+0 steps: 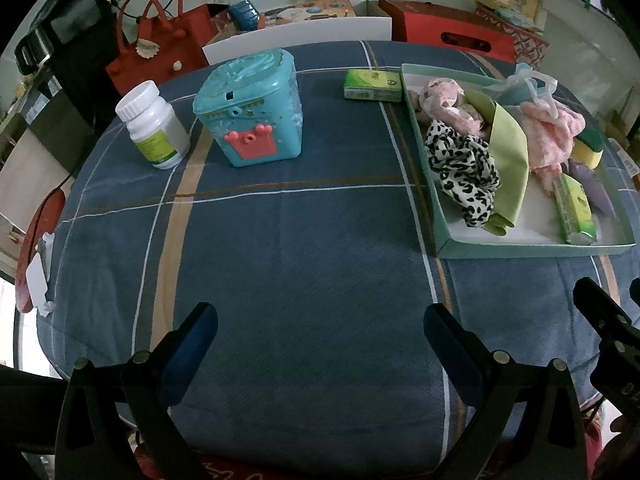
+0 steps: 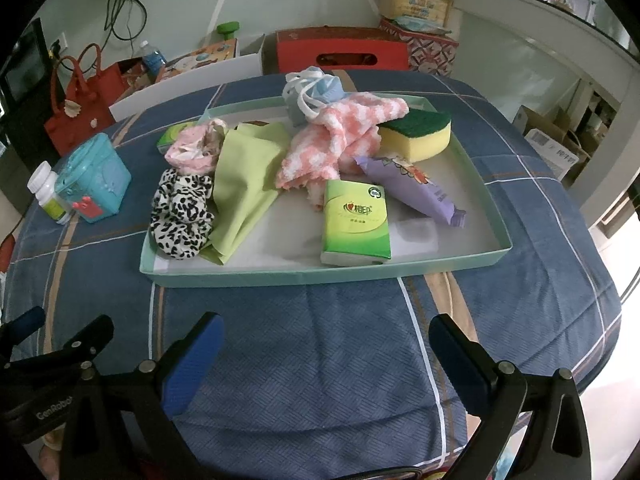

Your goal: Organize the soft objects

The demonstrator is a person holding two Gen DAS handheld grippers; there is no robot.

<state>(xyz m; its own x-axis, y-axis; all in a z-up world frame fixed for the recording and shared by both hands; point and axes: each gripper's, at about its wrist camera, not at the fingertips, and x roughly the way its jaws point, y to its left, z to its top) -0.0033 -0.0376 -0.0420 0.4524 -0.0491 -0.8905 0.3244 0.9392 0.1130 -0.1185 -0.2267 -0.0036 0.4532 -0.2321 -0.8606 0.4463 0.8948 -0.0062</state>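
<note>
A pale green tray [image 2: 400, 270] [image 1: 520, 249] on the blue checked tablecloth holds soft items: a leopard-print scrunchie [image 2: 182, 216] [image 1: 464, 164], a pink scrunchie [image 2: 194, 150], a lime cloth [image 2: 248, 176] [image 1: 510, 148], a pink-and-white towel [image 2: 336, 140] [image 1: 548, 136], a sponge [image 2: 420, 136], a purple packet [image 2: 416, 188], a face mask [image 2: 316, 88] and a green tissue pack [image 2: 356, 222] [image 1: 576, 208]. Another tissue pack [image 1: 372, 85] lies on the cloth outside the tray. My left gripper [image 1: 320, 340] is open over bare cloth. My right gripper [image 2: 326, 352] is open in front of the tray.
A teal plastic box [image 1: 250, 108] [image 2: 94, 178] and a white pill bottle [image 1: 152, 124] [image 2: 46, 192] stand on the table's left. Beyond the far edge are a red bag [image 1: 160, 44], a water bottle [image 1: 242, 8] and a red box [image 1: 452, 32]. The table edge curves near both grippers.
</note>
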